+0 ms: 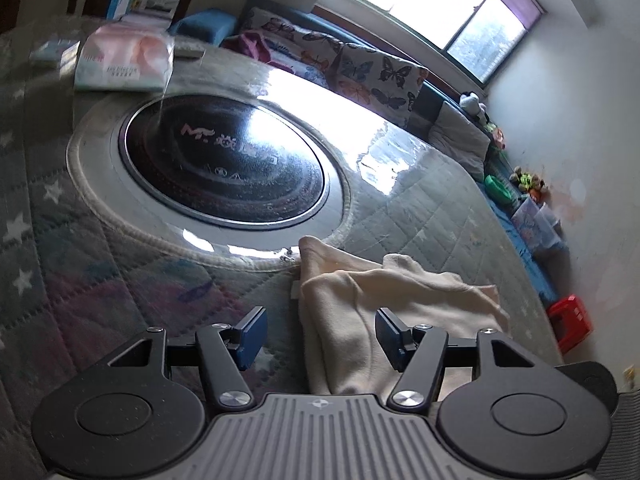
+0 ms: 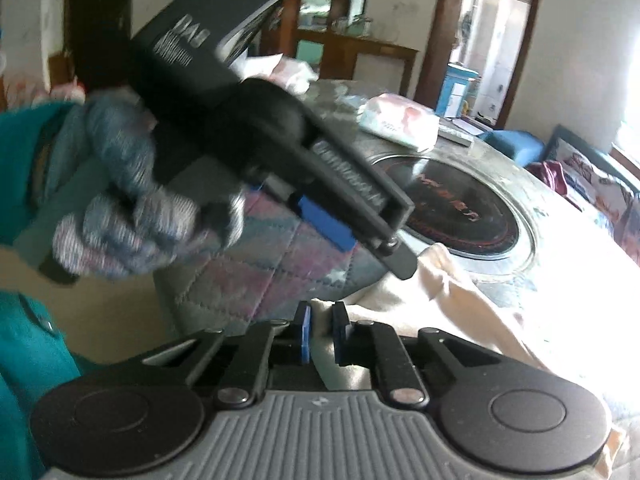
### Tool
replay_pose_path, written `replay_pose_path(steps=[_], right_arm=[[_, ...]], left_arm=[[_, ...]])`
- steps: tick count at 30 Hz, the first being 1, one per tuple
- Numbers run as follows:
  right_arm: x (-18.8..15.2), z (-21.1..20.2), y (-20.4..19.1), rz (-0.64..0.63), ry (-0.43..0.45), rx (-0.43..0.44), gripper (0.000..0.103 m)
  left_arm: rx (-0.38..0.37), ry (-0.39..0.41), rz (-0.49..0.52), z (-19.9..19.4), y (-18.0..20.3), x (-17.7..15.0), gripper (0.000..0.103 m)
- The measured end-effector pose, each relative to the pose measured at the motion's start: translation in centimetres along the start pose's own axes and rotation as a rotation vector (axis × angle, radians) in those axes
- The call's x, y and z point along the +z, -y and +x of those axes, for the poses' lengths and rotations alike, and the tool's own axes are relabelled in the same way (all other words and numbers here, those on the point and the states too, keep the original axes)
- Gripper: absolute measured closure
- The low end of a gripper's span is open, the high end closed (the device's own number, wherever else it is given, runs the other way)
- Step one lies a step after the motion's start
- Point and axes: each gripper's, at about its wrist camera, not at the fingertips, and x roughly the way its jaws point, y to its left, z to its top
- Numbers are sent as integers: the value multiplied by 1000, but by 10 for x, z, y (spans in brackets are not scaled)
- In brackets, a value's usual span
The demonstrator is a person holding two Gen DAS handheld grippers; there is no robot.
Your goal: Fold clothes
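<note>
A cream garment (image 1: 360, 320) lies crumpled on the quilted table cover (image 1: 120, 280), near the table's front edge. My left gripper (image 1: 322, 336) hovers over its left part, jaws wide open; the cloth lies under and between the blue pads (image 1: 252, 336) without being pinched. In the right wrist view the same garment (image 2: 460, 300) spreads to the right. My right gripper (image 2: 322, 334) has its pads nearly together with a fold of the cream cloth caught between them. The left gripper (image 2: 368, 248), held by a gloved hand (image 2: 120, 200), shows above it.
A black round glass hob (image 1: 224, 160) is set in the table's middle. A pink-and-white package (image 1: 124, 60) and a remote lie at the far side. Butterfly cushions (image 1: 360, 68) line a bench under the window. A red stool (image 1: 570, 320) stands on the floor at right.
</note>
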Motion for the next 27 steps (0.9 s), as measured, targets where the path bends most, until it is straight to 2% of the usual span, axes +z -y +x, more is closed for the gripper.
replay_pose_path(steps=[3, 6, 15, 17, 19, 21, 24, 27], right_arm=[[3, -10, 10, 55, 26, 11, 94], [4, -19, 19, 83, 47, 12, 94], [1, -32, 33, 128, 81, 19, 95], [0, -34, 32, 128, 87, 19, 95], [-1, -33, 33, 127, 92, 23, 95], [-2, -33, 33, 128, 96, 26, 95], [-6, -32, 36, 142, 97, 25, 93], [-11, -37, 42, 179, 110, 16, 90]], left_arm=[[-13, -11, -80, 2, -3, 1, 35], [-26, -25, -150, 6, -5, 0, 35], [-93, -74, -269, 26, -5, -3, 37], [-106, -75, -285, 30, -5, -3, 45], [-111, -93, -312, 34, -6, -3, 64], [-111, -106, -333, 38, -8, -5, 78], [-113, -107, -340, 39, -11, -7, 85], [-110, -106, -331, 38, -11, -6, 86]])
